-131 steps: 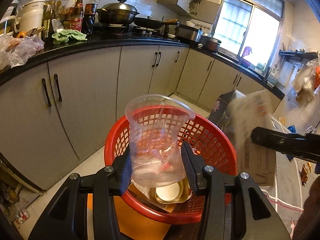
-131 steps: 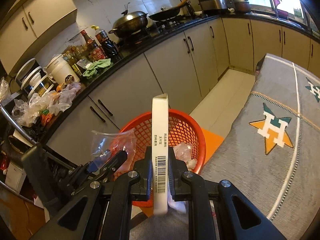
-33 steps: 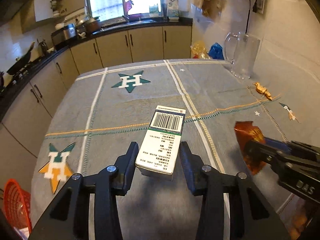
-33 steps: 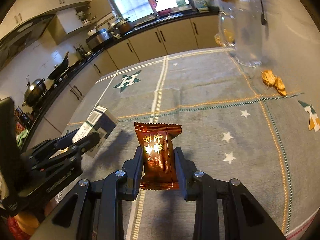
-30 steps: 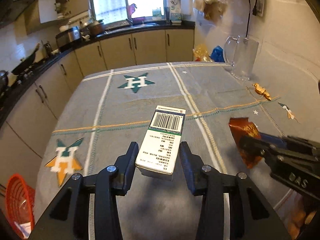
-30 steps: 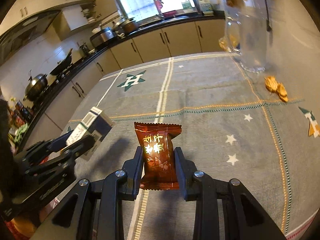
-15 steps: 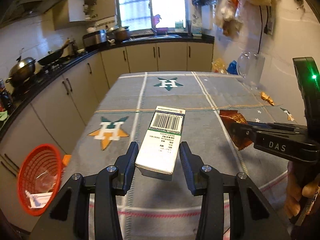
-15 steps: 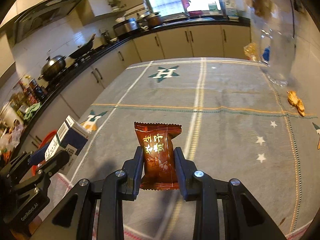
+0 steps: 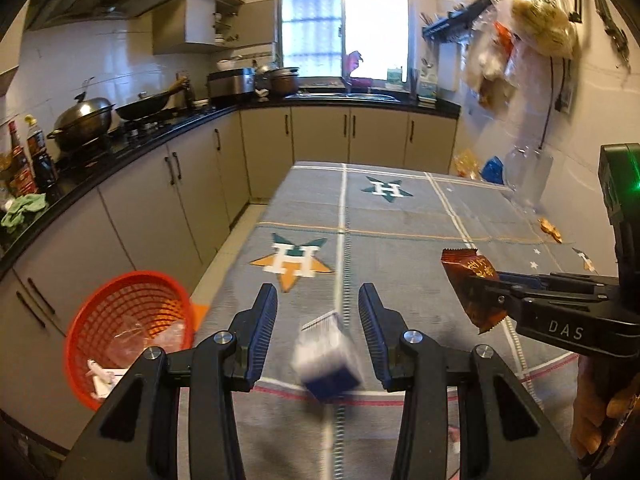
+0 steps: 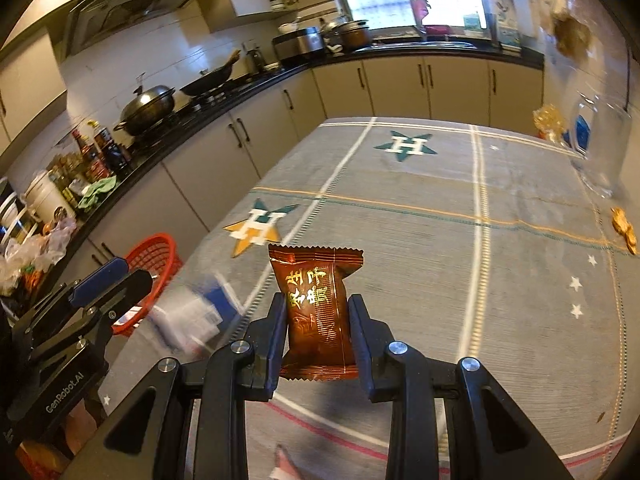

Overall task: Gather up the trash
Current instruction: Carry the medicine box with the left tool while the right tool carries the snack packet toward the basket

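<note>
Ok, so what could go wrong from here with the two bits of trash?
The white and blue box looks blurred and loose between the open left gripper, above the tablecloth, with the red basket off to the side; it may miss the basket. The right gripper pinches only the lower part of the brown snack packet, which could slip.

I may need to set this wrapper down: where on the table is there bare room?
The tablecloth's wide middle is bare, from the orange H star to the teal H star and across to the double white stripe. The wall side is crowded: glass pitcher, snack bags, orange scraps. A blurred box is at the near left edge.
</note>
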A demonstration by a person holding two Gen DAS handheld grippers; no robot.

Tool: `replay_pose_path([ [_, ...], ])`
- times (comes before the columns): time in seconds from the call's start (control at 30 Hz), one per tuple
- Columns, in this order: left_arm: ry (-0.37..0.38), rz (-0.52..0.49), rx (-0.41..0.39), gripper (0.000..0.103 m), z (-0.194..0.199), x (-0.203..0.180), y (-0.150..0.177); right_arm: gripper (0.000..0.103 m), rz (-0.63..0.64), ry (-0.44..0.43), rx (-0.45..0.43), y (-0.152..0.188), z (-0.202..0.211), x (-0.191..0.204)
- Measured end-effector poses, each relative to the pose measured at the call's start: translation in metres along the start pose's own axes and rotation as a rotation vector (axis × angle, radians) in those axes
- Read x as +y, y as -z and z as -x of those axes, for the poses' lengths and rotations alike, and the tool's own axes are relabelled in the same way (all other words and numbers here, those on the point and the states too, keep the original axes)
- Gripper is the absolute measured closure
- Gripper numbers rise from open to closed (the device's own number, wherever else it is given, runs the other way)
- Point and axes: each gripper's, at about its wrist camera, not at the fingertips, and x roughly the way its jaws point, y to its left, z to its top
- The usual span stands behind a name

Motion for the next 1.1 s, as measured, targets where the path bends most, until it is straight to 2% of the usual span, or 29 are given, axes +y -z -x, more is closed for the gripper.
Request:
replay_pose_path([
  [0.23, -0.013, 0.055, 0.006, 0.062, 0.008, 0.040, 0.007, 0.070, 0.043, -0.014, 0.003, -0.004, -0.008, 0.036],
  [0.4, 0.082, 0.094, 0.088, 0.062, 0.003, 0.055, 0.020, 0.070, 0.035, -0.009, -0.009, -0.006, -0.005, 0.040],
  [0.43, 0.107, 0.097, 0.102, 0.059, 0.003, 0.053, 0.023, 0.070, 0.028, -0.008, -0.015, -0.007, -0.003, 0.038],
  [0.47, 0.139, 0.103, 0.126, 0.051, 0.000, 0.050, 0.026, 0.070, 0.023, -0.007, -0.018, -0.007, -0.002, 0.036],
  [0.57, 0.179, 0.071, 0.172, 0.045, -0.004, 0.029, 0.035, 0.070, -0.005, 0.000, -0.025, -0.007, 0.002, 0.029],
  [0.67, 0.182, 0.023, 0.206, 0.044, -0.012, 0.004, 0.043, 0.070, -0.020, 0.005, -0.027, -0.006, 0.006, 0.019],
  [0.83, 0.128, -0.011, 0.250, 0.044, -0.029, -0.014, 0.051, 0.070, -0.034, 0.001, -0.034, -0.003, 0.013, 0.009],
  [0.9, 0.119, -0.008, 0.265, 0.045, -0.035, -0.015, 0.052, 0.070, -0.037, 0.000, -0.034, -0.002, 0.014, 0.006],
  [0.97, 0.116, -0.011, 0.279, 0.064, -0.040, -0.016, 0.054, 0.070, -0.039, -0.004, -0.031, -0.001, 0.012, 0.006],
  [1.03, 0.128, -0.006, 0.294, 0.069, -0.043, -0.015, 0.055, 0.070, -0.041, -0.009, -0.028, -0.001, 0.011, 0.007],
  [1.1, 0.120, -0.009, 0.286, 0.069, -0.043, -0.013, 0.056, 0.070, -0.039, -0.014, -0.024, -0.001, 0.009, 0.009],
])
